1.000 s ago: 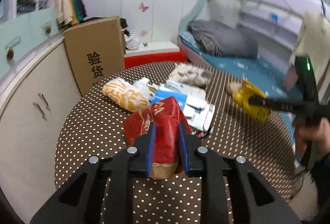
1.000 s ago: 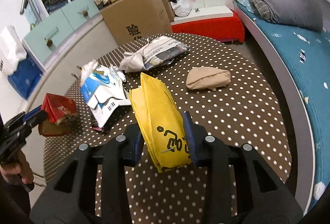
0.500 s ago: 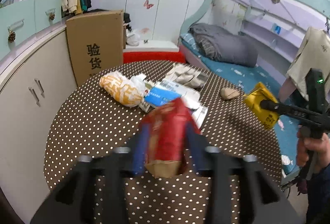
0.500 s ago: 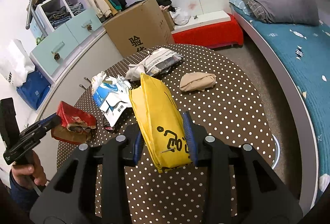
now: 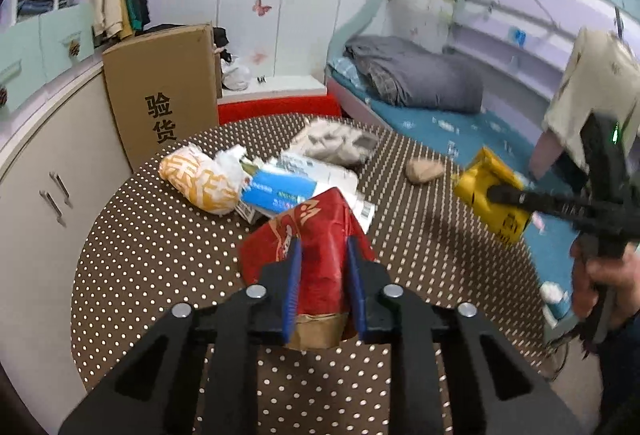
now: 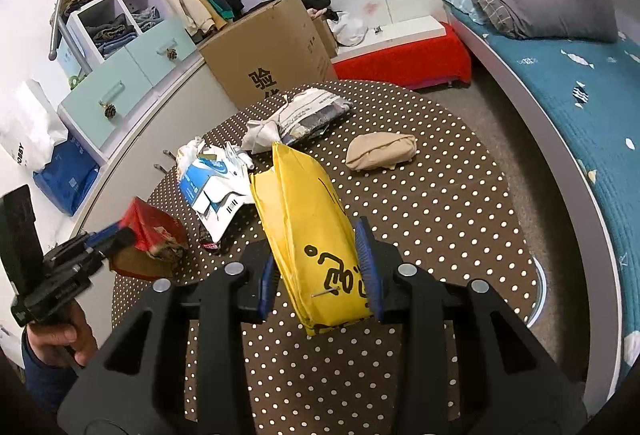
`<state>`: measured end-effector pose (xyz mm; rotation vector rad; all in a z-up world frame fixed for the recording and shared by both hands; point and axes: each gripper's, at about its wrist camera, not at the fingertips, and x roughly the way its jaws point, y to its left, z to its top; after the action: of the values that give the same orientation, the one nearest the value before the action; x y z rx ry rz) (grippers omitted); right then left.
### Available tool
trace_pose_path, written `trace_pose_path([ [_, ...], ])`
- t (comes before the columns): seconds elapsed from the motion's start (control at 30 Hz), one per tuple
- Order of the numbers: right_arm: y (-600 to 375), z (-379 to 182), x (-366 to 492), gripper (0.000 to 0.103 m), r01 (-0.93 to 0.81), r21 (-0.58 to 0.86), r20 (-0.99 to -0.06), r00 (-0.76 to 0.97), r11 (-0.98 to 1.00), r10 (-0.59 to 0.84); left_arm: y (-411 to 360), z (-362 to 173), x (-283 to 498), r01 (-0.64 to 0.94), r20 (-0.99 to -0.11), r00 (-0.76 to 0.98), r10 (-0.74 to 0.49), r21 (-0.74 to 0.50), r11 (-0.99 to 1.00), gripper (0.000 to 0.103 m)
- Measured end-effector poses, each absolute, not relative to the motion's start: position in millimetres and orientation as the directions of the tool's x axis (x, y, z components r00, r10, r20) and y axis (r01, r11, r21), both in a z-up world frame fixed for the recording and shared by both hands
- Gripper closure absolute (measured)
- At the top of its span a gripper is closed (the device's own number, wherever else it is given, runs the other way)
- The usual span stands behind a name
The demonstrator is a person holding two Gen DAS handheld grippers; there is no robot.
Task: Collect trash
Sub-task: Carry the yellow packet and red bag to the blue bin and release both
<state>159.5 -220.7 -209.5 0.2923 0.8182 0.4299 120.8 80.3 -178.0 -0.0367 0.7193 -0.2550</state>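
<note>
Both of my jaws are clamped on trash. My left gripper (image 5: pixel 323 255) has just closed further, and its blue pads now press on both sides of the red bag (image 5: pixel 316 259), which I hold clear above the near part of the dotted table (image 5: pixel 152 251); a brown paper end of the bag sticks out below the pads. My right gripper (image 6: pixel 318 267) grips the yellow envelope (image 6: pixel 308 231) by its lower half, with the torn top edge pointing up and away from me.

From the left wrist view, my right hand (image 5: pixel 600 275) and its gripper hang over the table's right edge, the yellow envelope out past the rim toward the blue bed (image 5: pixel 424 119). From the right wrist view, my left hand (image 6: pixel 56 339) shows at the table's near left edge.

More trash lies on the table: an orange and white bag (image 5: pixel 200 181) at the left, a blue and white carton (image 5: pixel 276 191) just beside it, a crumpled grey mailer (image 5: pixel 336 143) at the far side, and a tan bundle (image 6: pixel 380 151) lying alone on the right, well apart from the rest. The near half of the tabletop is bare dots, and so is the stretch between the carton and the tan bundle.

A cardboard box (image 6: pixel 268 55) stands against the table's far left edge, and white cabinets (image 5: pixel 36 195) run close along the left rim. On the right, grey floor (image 6: pixel 528 171) separates the table from the bed's curved frame.
</note>
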Motion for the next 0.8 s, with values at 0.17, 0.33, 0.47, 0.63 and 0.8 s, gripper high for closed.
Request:
trace_pose_path([
  [0.17,-234,-197,160,0.068,-0.243,0.413,-0.616,0.636,0.878,0.465,83,-158,117,0.227,-0.604,0.742,-0.290,-0.180,0.957,0.086],
  [0.33,-252,-180,158,0.068,-0.227,0.416,-0.585,0.674,0.881,0.450,68,-135,120,0.277,-0.551,0.754,-0.358,-0.228,0.934,0.086],
  [0.47,-277,-166,157,0.068,-0.193,0.426,-0.555,0.716,0.884,0.424,44,-112,130,0.342,-0.492,0.756,-0.432,-0.266,0.901,0.086],
  [0.63,-314,-155,157,0.068,-0.123,0.446,-0.528,0.764,0.887,0.371,-5,-86,150,0.451,-0.426,0.724,-0.542,-0.303,0.840,0.086],
  [0.8,-365,-162,161,0.068,0.006,0.481,-0.535,0.794,0.877,0.288,-62,-77,179,0.530,-0.397,0.670,-0.627,-0.336,0.779,0.086],
])
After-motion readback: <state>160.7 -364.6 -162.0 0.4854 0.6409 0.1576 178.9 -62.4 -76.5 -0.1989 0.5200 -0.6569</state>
